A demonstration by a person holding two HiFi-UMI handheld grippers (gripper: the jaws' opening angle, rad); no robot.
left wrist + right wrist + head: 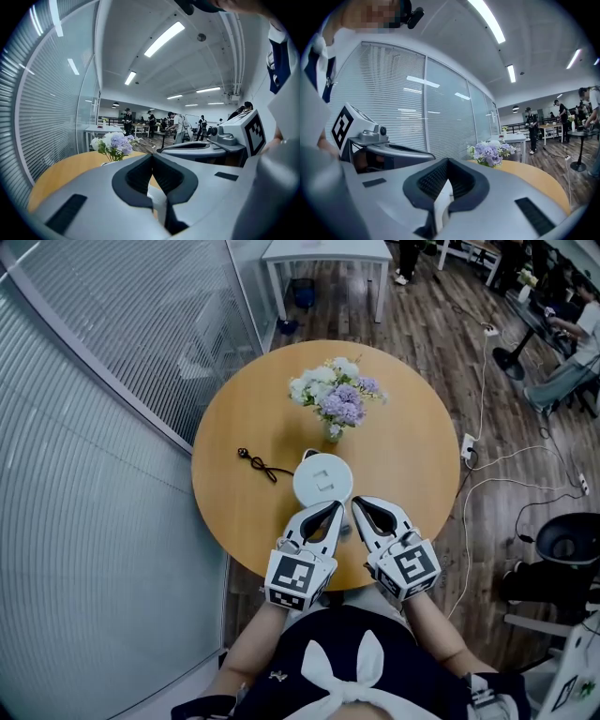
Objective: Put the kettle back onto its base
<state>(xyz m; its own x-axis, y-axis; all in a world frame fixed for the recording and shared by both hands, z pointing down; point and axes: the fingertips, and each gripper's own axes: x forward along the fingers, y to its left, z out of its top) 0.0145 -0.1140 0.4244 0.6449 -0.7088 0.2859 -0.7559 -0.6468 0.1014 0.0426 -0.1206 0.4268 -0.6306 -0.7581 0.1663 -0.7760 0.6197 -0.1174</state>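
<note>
In the head view, the white kettle (322,479) stands near the middle of the round wooden table (234,427), seen from above; whether a base lies under it is hidden. A black cord with a plug (258,464) lies to its left. My left gripper (337,506) and right gripper (358,503) hover side by side just in front of the kettle, both shut with nothing between the jaws. In the left gripper view, the left gripper (152,156) has its tips together, with a white strip of the kettle (157,202) showing below them. The right gripper (448,161) looks the same, with the kettle (442,202) beneath its tips.
A vase of white and purple flowers (337,397) stands behind the kettle. A glass wall with blinds (112,381) runs close along the table's left. Cables and a power strip (467,446) lie on the floor at right. A white table (326,259) and people are farther back.
</note>
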